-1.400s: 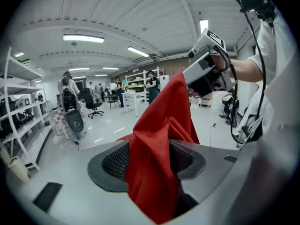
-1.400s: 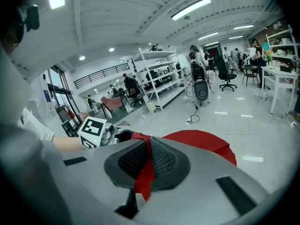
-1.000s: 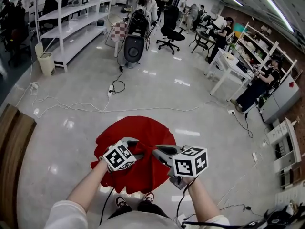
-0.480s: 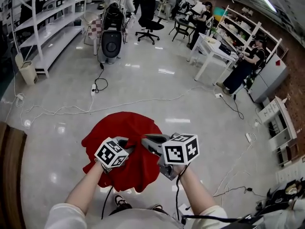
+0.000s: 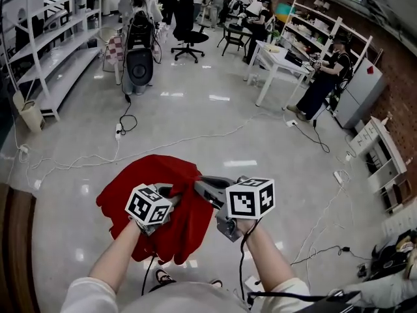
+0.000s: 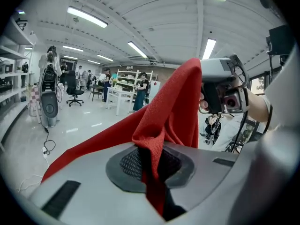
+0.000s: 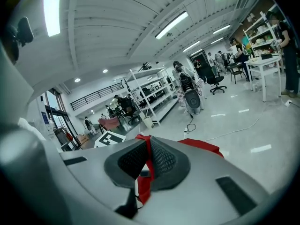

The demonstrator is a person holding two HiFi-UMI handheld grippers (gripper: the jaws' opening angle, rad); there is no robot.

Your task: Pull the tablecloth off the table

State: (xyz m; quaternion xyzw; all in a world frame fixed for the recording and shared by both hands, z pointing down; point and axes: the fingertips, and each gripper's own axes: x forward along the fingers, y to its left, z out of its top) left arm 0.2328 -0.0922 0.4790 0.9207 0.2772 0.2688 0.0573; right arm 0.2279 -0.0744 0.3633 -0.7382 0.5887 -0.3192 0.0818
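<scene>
The red tablecloth (image 5: 163,204) hangs bunched in the air above the glossy floor, held up between both grippers. In the head view my left gripper (image 5: 171,192) and my right gripper (image 5: 199,186) meet nose to nose at the cloth's top fold. In the left gripper view a red fold (image 6: 173,102) runs down between the dark pads, and the left gripper (image 6: 149,150) is closing on it. The right gripper (image 7: 147,156) is shut on a thin red edge (image 7: 201,147). No table shows under the cloth.
White cables (image 5: 117,155) trail over the floor ahead. White shelving (image 5: 45,64) lines the left side, with a wooden edge (image 5: 13,253) near me. A black device (image 5: 139,64), an office chair (image 5: 189,34), a white table (image 5: 280,60) and a standing person (image 5: 322,77) are farther off.
The left gripper's jaws have come together on the cloth. The red cloth has shifted left and hangs more bunched. The view has turned toward the right side of the room.
</scene>
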